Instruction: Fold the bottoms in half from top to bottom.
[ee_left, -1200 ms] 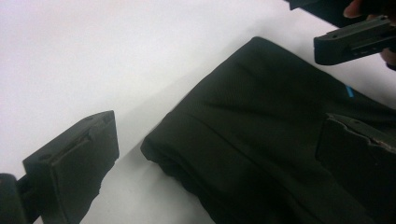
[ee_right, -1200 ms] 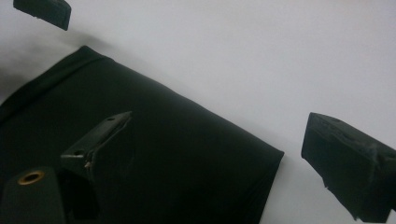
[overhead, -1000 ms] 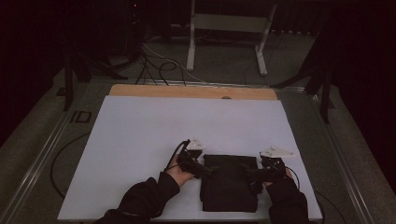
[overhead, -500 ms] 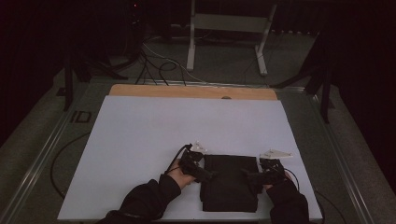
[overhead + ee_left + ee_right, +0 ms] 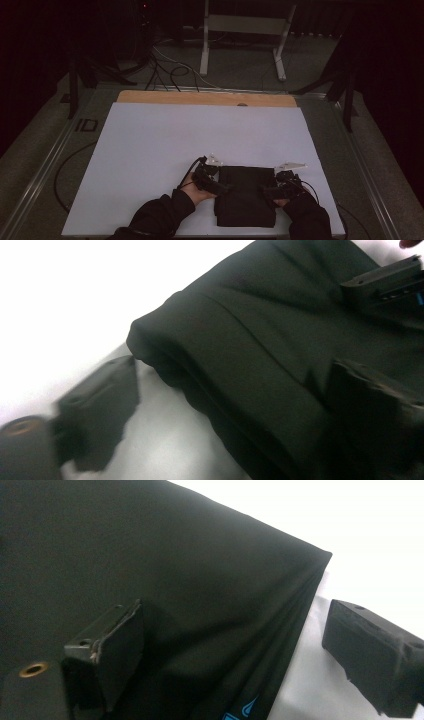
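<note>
The folded black garment [image 5: 246, 195] lies flat near the front edge of the white desk [image 5: 200, 135], between the person's two hands, its layered folds stacked into a neat block. Against the pictures from a second ago, it sits in much the same place and shape, so the fold itself looks finished or close to it; what has changed is at the left tool [image 5: 212, 186], whose jaws have just been closing a little from their widest. In the left gripper view one jaw rests on the bare desk beside the garment's left edge [image 5: 165, 355] and the other lies over the cloth, so the fold's edge stands between them, yet the gap is wide and I see no pinch on the fabric. The right tool [image 5: 274, 191] straddles the opposite edge: in the right gripper view one jaw sits on the dark cloth [image 5: 150, 565] and the other stands apart over the white surface, again spread wide with nothing clamped. Both hands have barely shifted since the earlier pictures. My judgement is that the person is setting up a two-sided grasp on the stacked edges, either to make one more fold or to lift and shift the bundle; the left side seems to be starting first.
</note>
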A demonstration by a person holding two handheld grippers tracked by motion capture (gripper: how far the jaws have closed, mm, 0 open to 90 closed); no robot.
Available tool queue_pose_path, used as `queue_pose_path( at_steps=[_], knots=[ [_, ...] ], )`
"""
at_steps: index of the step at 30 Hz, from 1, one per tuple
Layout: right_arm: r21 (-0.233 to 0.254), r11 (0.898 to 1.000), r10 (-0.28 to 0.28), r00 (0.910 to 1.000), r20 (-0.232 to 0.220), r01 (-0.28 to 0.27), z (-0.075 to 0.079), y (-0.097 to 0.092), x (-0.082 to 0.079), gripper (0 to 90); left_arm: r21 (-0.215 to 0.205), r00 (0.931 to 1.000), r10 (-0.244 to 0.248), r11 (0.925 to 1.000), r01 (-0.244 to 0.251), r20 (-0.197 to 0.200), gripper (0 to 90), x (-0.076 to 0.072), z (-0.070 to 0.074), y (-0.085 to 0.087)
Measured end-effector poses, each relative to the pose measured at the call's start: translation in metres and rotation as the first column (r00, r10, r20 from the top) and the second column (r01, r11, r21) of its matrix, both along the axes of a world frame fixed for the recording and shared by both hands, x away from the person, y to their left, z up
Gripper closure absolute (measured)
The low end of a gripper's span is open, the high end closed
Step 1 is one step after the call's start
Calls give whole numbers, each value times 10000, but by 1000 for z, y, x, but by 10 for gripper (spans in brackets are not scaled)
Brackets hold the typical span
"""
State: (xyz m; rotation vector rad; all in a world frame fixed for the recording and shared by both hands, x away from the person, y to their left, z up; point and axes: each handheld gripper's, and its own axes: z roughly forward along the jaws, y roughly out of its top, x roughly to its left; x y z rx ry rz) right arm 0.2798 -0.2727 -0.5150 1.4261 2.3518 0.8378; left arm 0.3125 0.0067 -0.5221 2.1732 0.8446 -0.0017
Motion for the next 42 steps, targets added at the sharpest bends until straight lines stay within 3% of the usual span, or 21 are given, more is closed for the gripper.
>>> queue_pose_path(
  at_steps=[4, 5, 6, 7, 8, 9, 11, 13, 14, 16, 22, 32, 42],
  knots=[
    [50, 10000, -3, 10000, -89, 4, 2, 1, -1, 212, -55, 9998, 32, 10000, -33, -218, 218, -2, 1, -1],
    [138, 9999, 49, 9999, -97, -47, 3, 1, -1, 261, -222, 9992, 81, 9997, -90, -389, 218, -3, 2, -2],
    [330, 9994, 116, 9998, -185, -110, 5, 2, -2, 353, -282, 9990, 60, 9996, -72, -445, 303, -4, 2, -2],
    [339, 9992, 203, 9997, -167, -197, 5, 2, -3, 393, -291, 9990, 54, 9996, -67, -445, 340, -5, 1, -2],
    [553, 9977, 397, 9989, -256, -383, 6, 2, -4, 492, -289, 9989, 93, 9995, -106, -465, 382, -6, 1, -3],
    [553, 9977, 397, 9989, -256, -383, 6, 2, -4, 492, -264, 9985, 82, 9996, -96, -537, 382, -6, 2, -3],
    [808, 9951, 599, 9976, -360, -568, 6, 3, -4, 613, -356, 9971, 71, 9993, -98, -760, 456, -5, 2, -3],
    [1080, 9917, 755, 9961, -457, -702, 6, 4, -4, 683, -422, 9956, 55, 9991, -95, -932, 570, -4, 2, -3],
    [1080, 9917, 755, 9961, -457, -702, 6, 4, -4, 683, -521, 9947, 19, 9986, -73, -1032, 570, -4, 1, -3],
    [1148, 9907, 786, 9958, -477, -727, 6, 4, -5, 706, -511, 9955, -56, 9987, 8, -949, 643, -5, 0, -4],
    [1058, 9916, 779, 9965, -318, -742, 7, 6, -7, 760, -493, 9976, -203, 9986, 171, -656, 702, -7, 1, -6],
    [868, 9921, 902, 9958, 132, -910, 15, 7, -10, 780, -331, 9993, -353, 9988, 348, -149, 723, -10, 11, -8],
    [1034, 9908, 814, 9951, 554, -868, 24, 6, -13, 783, -386, 9982, -583, 9975, 589, 171, 726, -9, 25, -9]
  ],
)
